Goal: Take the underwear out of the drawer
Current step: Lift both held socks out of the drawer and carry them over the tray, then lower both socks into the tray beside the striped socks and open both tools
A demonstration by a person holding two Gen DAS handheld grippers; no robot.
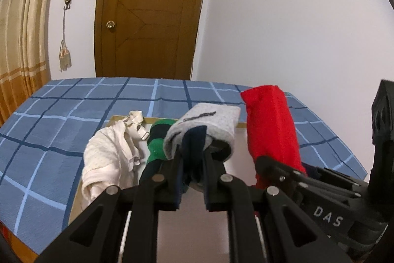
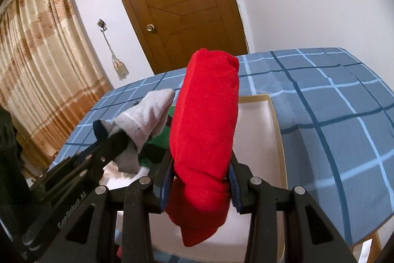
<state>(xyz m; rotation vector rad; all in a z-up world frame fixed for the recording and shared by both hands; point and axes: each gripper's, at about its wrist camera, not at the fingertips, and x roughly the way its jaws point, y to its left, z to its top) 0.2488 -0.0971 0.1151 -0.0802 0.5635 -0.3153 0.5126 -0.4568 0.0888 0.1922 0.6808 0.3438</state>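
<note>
Left gripper [image 1: 193, 152] clamped tight on a grey rolled garment [image 1: 204, 126] with a dark navy band, the roll standing up from between the fingers and leaning toward the far side of the bed. Right gripper [image 2: 200, 174] closed on a red rolled garment [image 2: 205, 115], held at its lower third, most of the roll rising upright above the pads and a short folded end hanging below them. Both bundles lifted clear above the white-floored drawer [image 2: 275, 120] with its pale wooden rim, which lies on the blue checked bedspread [image 2: 332, 102].

From the left wrist view, red roll [image 1: 272, 125] just to the right of the grey one, slightly apart, the right claw's black frame low in the corner. From the right wrist view, grey roll [image 2: 147, 120] to the left of the red one and close beside it.

Still inside the drawer: a crumpled cream garment [image 1: 110, 154] at the left edge, partly draped over the rim, and a green and black striped piece [image 1: 155, 144] directly behind the left claw's left finger.

Behind the bed, a brown wooden door [image 1: 150, 9], a white wall, and a patterned curtain [image 2: 34, 61] on the left.
</note>
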